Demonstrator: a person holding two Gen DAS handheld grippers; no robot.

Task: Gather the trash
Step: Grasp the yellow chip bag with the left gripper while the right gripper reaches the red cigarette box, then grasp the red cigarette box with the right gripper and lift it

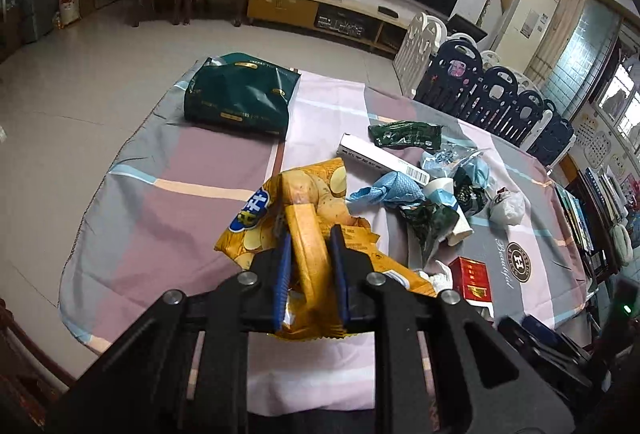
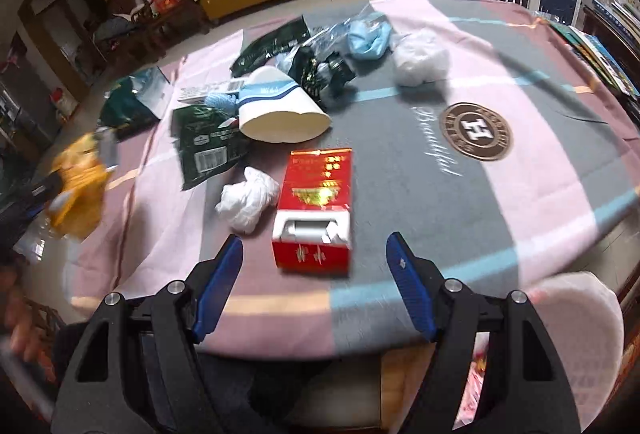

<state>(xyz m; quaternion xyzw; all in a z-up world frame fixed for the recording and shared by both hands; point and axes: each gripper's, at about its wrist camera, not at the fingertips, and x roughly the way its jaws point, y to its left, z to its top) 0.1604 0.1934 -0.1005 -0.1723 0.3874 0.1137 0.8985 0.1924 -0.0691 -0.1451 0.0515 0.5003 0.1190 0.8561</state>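
Crumpled, the yellow chip bag (image 1: pixel 304 218) shows potato pictures.

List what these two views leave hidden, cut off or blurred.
- Chip bag: lower part hidden behind the jaws in the left wrist view; motion-blurred in the right.
- Green bag: contents unseen, sides hide them.
- Cigarette pack: cut by the left gripper's frame.

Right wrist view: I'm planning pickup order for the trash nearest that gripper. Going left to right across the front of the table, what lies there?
Yellow chip bag → crumpled white tissue → red cigarette box → round brown logo on the tablecloth.
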